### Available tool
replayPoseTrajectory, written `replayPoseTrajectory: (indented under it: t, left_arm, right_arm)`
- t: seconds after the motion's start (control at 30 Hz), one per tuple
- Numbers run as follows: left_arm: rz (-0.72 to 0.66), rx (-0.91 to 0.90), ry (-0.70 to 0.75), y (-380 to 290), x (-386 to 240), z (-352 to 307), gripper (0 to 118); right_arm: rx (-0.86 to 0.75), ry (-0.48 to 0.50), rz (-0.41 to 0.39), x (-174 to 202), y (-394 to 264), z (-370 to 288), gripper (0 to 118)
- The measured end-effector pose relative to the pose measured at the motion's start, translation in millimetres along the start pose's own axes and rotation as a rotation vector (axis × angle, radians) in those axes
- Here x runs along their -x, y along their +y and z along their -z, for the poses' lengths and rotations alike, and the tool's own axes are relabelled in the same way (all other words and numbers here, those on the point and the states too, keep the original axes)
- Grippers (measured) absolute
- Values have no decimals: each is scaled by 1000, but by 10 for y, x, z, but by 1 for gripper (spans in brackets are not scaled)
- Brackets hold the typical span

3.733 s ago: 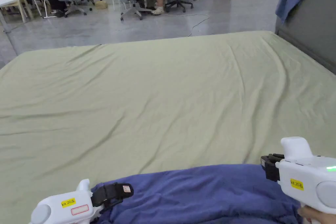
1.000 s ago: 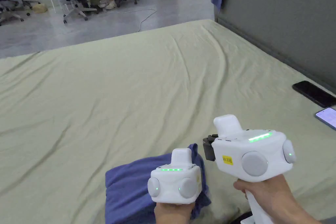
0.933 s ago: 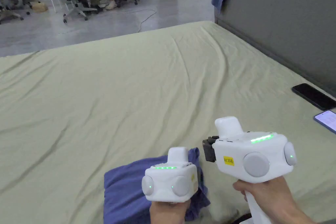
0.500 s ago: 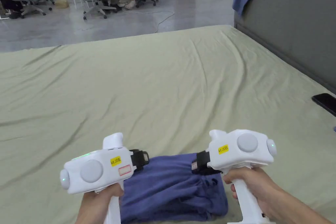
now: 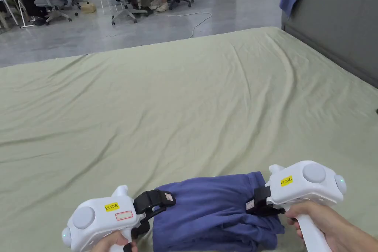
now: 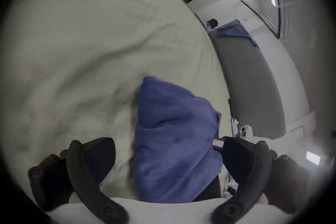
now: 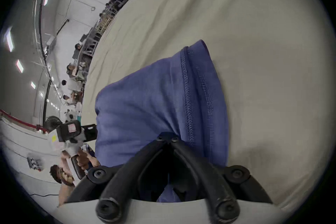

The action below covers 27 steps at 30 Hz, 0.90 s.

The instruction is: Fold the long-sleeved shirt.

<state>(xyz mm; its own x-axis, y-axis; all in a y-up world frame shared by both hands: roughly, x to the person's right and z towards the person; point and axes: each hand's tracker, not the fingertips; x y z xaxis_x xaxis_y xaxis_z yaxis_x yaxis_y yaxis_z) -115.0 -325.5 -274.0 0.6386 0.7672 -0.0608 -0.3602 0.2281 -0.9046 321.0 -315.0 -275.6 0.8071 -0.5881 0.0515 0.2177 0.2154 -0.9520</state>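
One wide green sheet point(image 5: 184, 109) carries our folded blue shirt point(image 5: 214, 212) at its near edge. We judge it soft, light and limp, so hems and corners are where to grip. Our right gripper point(image 7: 168, 140) has its jaws pinched together on the shirt's right end; our left gripper point(image 6: 168, 157), jaws spread, sits just left.
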Motion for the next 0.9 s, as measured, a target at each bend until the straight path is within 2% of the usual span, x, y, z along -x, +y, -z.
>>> replayPoseTrajectory:
  t: [0.1, 0.17, 0.23, 0.27, 0.3, 0.37, 0.4, 0.43, 0.47, 0.5, 0.63, 0.7, 0.9]
  left_arm:
    - [-12, -46, -29, 0, -12, 18, 116]
    - [-48, -25, -116, 1, -30, 79, 115]
    - [-85, 22, -201, -43, -17, 192, 102]
    - [-80, 39, -165, -87, -33, 292, 96]
    - [-62, 44, -132, -139, -72, 350, 95]
    - [67, -3, -72, -188, -189, 349, 93]
    - [97, 4, -51, -181, -241, 330, 72]
    - [140, -25, 17, -179, -289, 290, 20]
    - [173, -53, 69, -166, -316, 295, 7]
    - [140, -38, 16, -140, -304, 280, 7]
    - [180, -23, 48, -116, -439, 246, 7]
    - [202, -30, 47, -52, -492, 134, 8]
    - [290, -78, 72, 201, -538, -390, 7]
  right_arm:
    - [-6, -5, -10, 48, -28, 5, 0]
    - [-9, -11, -19, 66, -34, 6, 0]
    - [-12, -15, -30, 71, -35, 9, 0]
    - [-13, -18, -33, 77, -36, 11, 0]
    - [-14, -19, -34, 82, -37, 13, 0]
    - [-15, -22, -37, 80, -40, 12, 0]
    - [-16, -22, -38, 84, -41, 12, 0]
    - [-16, -23, -38, 88, -40, 12, 0]
    - [-15, -21, -40, 75, -31, 8, 0]
    - [-12, -17, -43, 77, -25, 9, 0]
    - [-9, -50, -58, 171, -28, -37, 0]
    - [-25, -73, -104, 323, -49, -121, 0]
    - [-155, 37, -258, 1095, -65, -241, 0]
